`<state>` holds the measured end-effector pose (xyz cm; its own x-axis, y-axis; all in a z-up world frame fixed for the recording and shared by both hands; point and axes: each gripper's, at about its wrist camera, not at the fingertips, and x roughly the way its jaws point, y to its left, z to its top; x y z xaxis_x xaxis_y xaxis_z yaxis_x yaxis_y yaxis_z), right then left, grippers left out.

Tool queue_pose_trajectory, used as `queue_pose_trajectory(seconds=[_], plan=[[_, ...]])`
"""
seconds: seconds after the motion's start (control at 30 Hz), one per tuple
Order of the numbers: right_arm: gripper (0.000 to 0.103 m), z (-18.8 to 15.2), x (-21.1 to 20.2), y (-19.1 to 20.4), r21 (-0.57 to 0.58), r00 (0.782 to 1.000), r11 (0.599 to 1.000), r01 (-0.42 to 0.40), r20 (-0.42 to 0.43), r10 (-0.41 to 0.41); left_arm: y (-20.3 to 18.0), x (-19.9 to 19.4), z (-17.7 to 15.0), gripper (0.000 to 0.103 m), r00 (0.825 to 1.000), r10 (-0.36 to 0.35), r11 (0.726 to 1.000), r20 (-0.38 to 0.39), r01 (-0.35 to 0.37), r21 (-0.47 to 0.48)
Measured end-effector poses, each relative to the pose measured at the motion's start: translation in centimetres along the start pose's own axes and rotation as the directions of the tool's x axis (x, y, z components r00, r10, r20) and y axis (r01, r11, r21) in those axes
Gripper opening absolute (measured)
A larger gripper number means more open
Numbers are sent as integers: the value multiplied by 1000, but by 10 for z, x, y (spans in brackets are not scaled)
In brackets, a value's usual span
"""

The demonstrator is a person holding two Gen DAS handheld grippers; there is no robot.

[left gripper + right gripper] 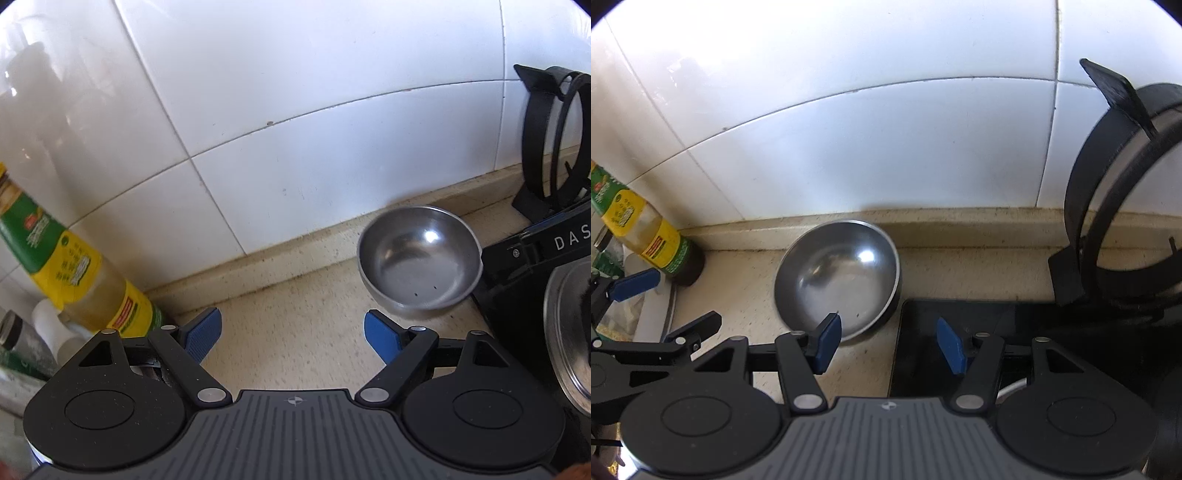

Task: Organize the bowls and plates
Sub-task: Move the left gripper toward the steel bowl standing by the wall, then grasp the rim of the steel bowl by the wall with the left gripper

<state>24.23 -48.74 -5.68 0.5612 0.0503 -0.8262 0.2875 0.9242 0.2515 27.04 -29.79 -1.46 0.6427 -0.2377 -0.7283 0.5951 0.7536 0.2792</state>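
A steel bowl [419, 258] sits empty on the beige counter by the tiled wall, just left of a black stove. In the left wrist view my left gripper [293, 334] is open over bare counter, with the bowl ahead and to its right. In the right wrist view the same bowl [836, 280] lies just ahead of my right gripper [888, 343], which is open with nothing between its blue pads; its left fingertip overlaps the bowl's near rim in the image. The left gripper [639, 295] shows at the far left of that view.
A green and yellow bottle [70, 266] stands at the left by the wall, with other containers behind it. The black stove [997, 332] and its pan support ring [1108, 206] fill the right side. A white tiled wall [295, 110] closes the back.
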Motion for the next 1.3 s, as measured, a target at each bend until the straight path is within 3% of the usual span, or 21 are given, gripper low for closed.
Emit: queue_pose_trajectory(seconds=[0.23,0.43,1.3], plan=[[59,17,16,-3,-21,1000,1000,14,-22,-15,-5,23,16,89,999,-12,1000,-41,13,26],[61,28,27,-4,-33,999,999,8,-39,-9,-1,39,25,89,992,-82,996,-92,80,-29],[62,29,72,-7,1,990,1000,-27,-135,27,-13,66,26,92,987,-101,995,-125,103,14]])
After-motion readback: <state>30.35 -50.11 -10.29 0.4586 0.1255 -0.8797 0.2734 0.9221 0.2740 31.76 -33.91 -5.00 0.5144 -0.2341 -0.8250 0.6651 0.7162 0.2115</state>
